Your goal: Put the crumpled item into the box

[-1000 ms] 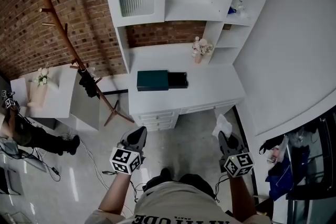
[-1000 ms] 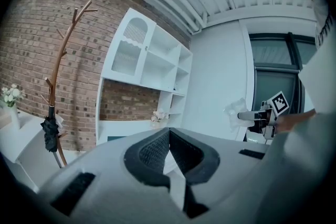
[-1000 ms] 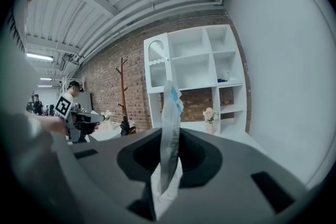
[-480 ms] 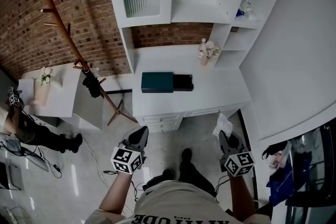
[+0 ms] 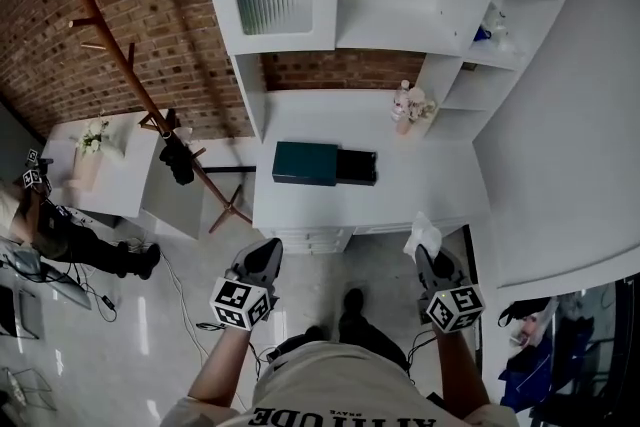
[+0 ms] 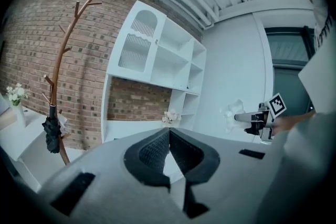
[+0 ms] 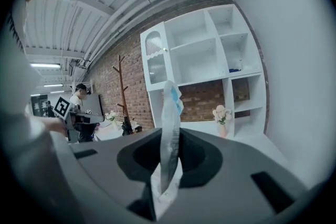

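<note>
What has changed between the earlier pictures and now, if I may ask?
The person has stepped toward the white desk, so the dark box on it lies nearer both hand-held grippers. Nothing was taken or let go: the right hand-held gripper stays shut on the crumpled item, and the left hand-held gripper stays shut and empty. The dark box sits unmoved there.
</note>
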A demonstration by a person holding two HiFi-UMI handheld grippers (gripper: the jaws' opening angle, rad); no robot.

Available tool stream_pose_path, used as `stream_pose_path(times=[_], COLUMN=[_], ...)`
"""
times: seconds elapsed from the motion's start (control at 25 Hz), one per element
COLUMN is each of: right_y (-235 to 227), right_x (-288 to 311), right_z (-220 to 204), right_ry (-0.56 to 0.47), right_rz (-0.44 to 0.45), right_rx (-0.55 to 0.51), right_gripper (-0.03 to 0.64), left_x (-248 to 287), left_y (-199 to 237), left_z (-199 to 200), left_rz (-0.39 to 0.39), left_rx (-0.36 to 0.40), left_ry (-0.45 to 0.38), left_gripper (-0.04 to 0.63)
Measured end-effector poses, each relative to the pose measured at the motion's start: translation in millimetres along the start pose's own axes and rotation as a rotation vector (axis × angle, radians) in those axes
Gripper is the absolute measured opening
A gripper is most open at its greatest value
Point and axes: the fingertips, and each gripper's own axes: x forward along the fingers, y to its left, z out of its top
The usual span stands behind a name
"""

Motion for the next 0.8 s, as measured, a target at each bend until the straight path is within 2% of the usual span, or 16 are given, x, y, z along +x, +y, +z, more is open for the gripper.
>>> stream_pose_path(times=[0.36, 0.56, 0.8], right_y=[-49.8, -78.1, -101.9], right_x=[51.1, 78.0, 104.6], right_z=[14.7, 12.1, 2.4], right_ry=[0.032, 0.062, 0.110], right_rz=[0.098, 0.143, 0.206], right_rx=[0.001, 0.018, 0.033], right_gripper=[0.072, 0.072, 0.072], left_x=[48.3, 69.2, 87.9], left_y=[-0.8, 1.4, -1.6], left_z=[7.8, 9.2, 9.5], left_rz=[0.081, 0.134, 0.186], left_rx=[0.005, 0.020, -0.004], left_ry=[0.018, 0.033, 0.043], left_gripper=[0.025, 0.025, 0.025])
